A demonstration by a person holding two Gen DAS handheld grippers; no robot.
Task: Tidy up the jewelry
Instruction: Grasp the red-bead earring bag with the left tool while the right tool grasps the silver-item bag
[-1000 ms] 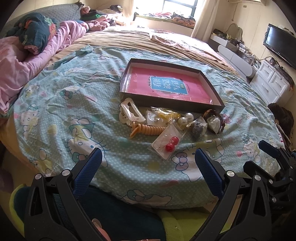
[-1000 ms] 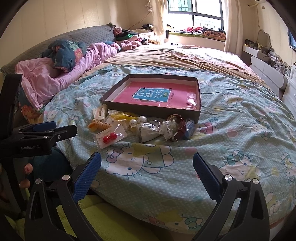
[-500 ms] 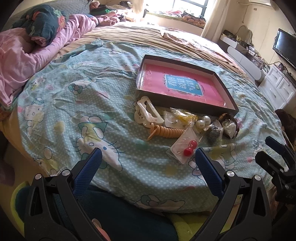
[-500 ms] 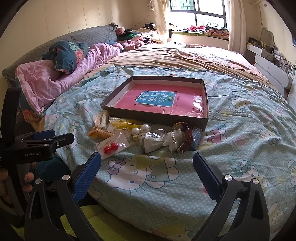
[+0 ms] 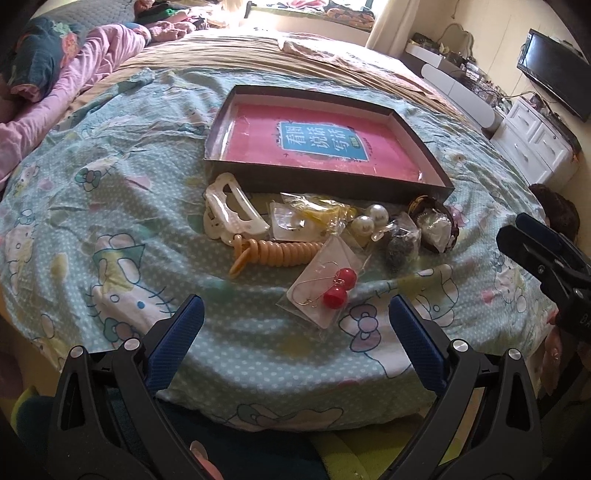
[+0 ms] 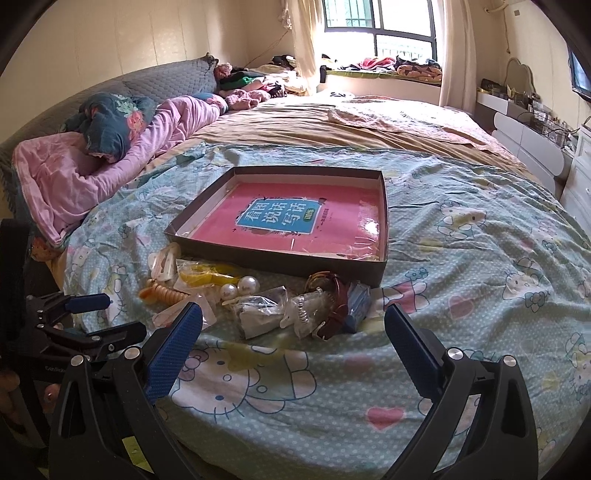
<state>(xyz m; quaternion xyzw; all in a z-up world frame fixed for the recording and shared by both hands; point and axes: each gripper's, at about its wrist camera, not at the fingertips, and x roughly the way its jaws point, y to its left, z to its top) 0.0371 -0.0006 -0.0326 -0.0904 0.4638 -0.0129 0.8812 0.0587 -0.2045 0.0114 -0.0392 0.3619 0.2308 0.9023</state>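
Bedding printed with cartoon cats covered the bed [image 5: 110, 229], and the jewelry lay strewn just before the empty box [image 5: 424, 140]. From left: a white hair clip [image 5: 231, 210], an orange coil tie [image 5: 280, 251], then bagged red earrings [image 5: 332, 288]. My left gripper [image 5: 295, 325] stood wide open, empty; my right gripper [image 6: 293, 328] was closing slightly, nothing between its jaws. I judged the earring bag best pinched by its edge. The box bottom bore Chinese lettering; the left gripper's body read "GenRob", partly hidden.

Pink quilt [image 6: 110, 162] by the headboard, curtained window [image 6: 376, 33], white dresser [image 5: 535, 144], wall television [image 5: 554, 77].
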